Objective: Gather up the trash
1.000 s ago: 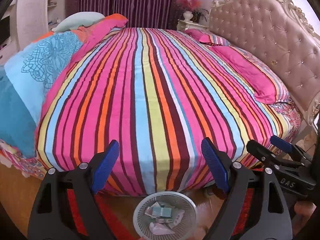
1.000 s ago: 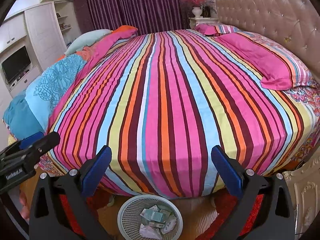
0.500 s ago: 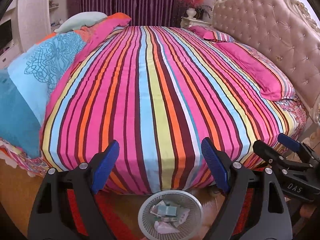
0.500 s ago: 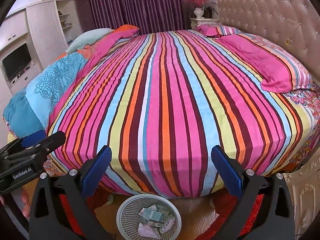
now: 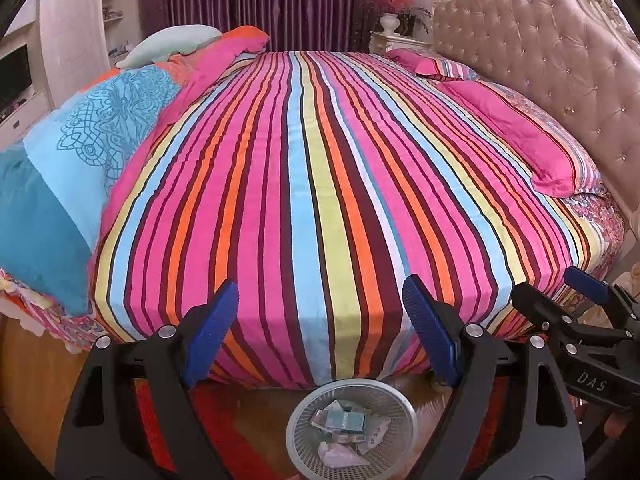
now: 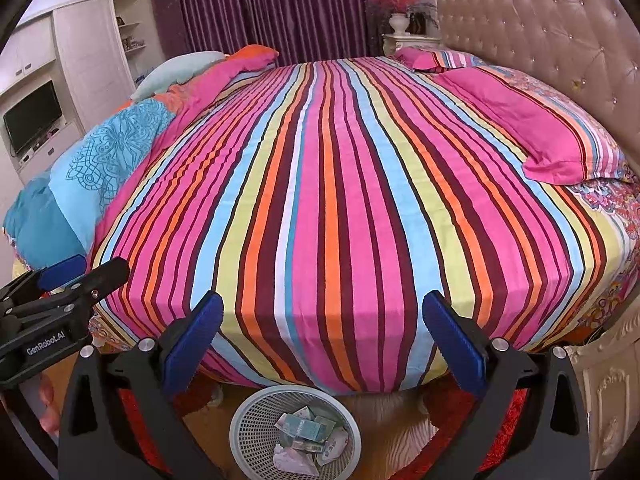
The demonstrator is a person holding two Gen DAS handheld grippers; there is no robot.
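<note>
On the left, a blue quilt (image 5: 60, 184) lies bunched along the edge of the bed (image 5: 320, 184). The left tool (image 5: 320, 316) hangs wide, holding nothing, over the striped bedspread's near edge. Below and between the tools, a white basket (image 6: 248, 428) stands on the floor, holding the trash (image 6: 308, 436): small boxes and crumpled paper. The right tool (image 6: 324, 328) is likewise wide and empty. A pink pillow (image 6: 532, 132) rests near the tufted headboard (image 6: 560, 40).

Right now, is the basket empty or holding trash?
Holding trash: the basket on the floor contains crumpled wrappers, piled low.
</note>
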